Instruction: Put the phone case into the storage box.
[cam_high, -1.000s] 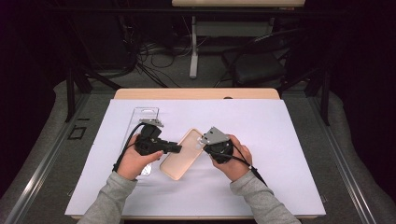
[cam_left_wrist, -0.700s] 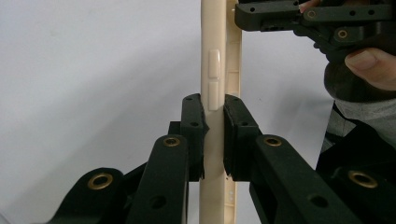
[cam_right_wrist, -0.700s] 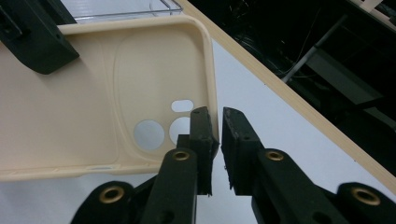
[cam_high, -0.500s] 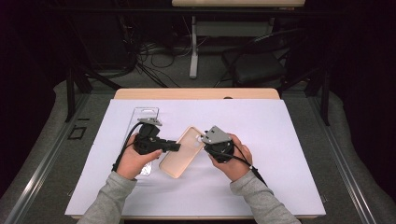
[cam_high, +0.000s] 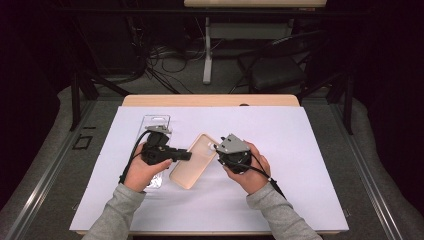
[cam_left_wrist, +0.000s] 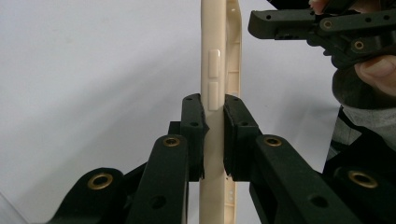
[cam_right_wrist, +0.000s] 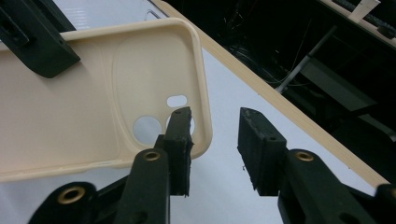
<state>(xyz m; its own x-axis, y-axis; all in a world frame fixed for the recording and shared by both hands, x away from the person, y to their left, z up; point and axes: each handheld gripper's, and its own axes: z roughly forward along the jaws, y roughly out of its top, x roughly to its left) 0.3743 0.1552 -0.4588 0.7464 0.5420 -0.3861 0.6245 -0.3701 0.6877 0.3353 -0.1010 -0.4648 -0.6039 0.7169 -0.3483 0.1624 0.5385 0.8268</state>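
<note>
Phone case (cam_high: 194, 160): beige, over the white sheet (cam_high: 300, 150), long axis running diagonally between the hands. Left gripper (cam_left_wrist: 214, 135) clamps its side edge. Right gripper (cam_right_wrist: 215, 149), at the camera-cutout end, has just been opening; jaws straddle that corner, pads apparently off it. Clear tray (cam_high: 153, 125) lies beside the left hand.

A lab-style recording space, dark around the edges. The table (cam_high: 320, 150) is covered in plain white sheeting, and beyond the left gripper (cam_high: 186, 155) lie loose cables (cam_high: 165, 60) on grey floor, beside metal stand legs (cam_high: 207, 50).
</note>
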